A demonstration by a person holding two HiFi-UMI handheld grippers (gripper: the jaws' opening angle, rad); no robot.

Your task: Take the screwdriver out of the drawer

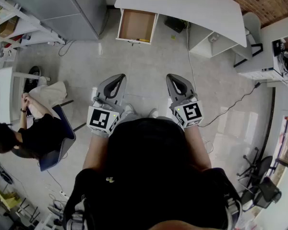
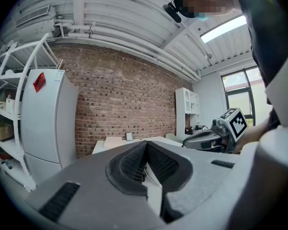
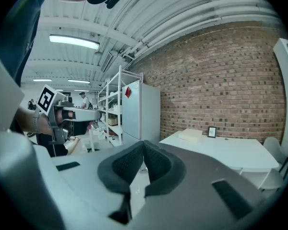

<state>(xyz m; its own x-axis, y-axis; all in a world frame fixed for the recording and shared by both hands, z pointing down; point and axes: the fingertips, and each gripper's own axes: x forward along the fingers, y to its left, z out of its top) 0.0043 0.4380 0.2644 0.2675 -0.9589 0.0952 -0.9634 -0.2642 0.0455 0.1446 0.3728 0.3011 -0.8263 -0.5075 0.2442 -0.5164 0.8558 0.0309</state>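
Head view: both my forearms are stretched forward, left gripper (image 1: 118, 78) and right gripper (image 1: 174, 79) side by side, well short of the open drawer (image 1: 136, 25) under the desk (image 1: 192, 4). The screwdriver (image 1: 143, 40) is just a yellowish sliver at the drawer's front edge.

Left gripper view: held level, closed, nothing in it.

Right gripper view: tipped slightly down, also closed and empty.

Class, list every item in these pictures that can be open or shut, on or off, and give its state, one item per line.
Drawer: open, pulled out from the white desk.
Left tool: shut, nothing between its jaws.
Right tool: shut, nothing between its jaws.
Fridge: doors closed.
Ceiling light: on.
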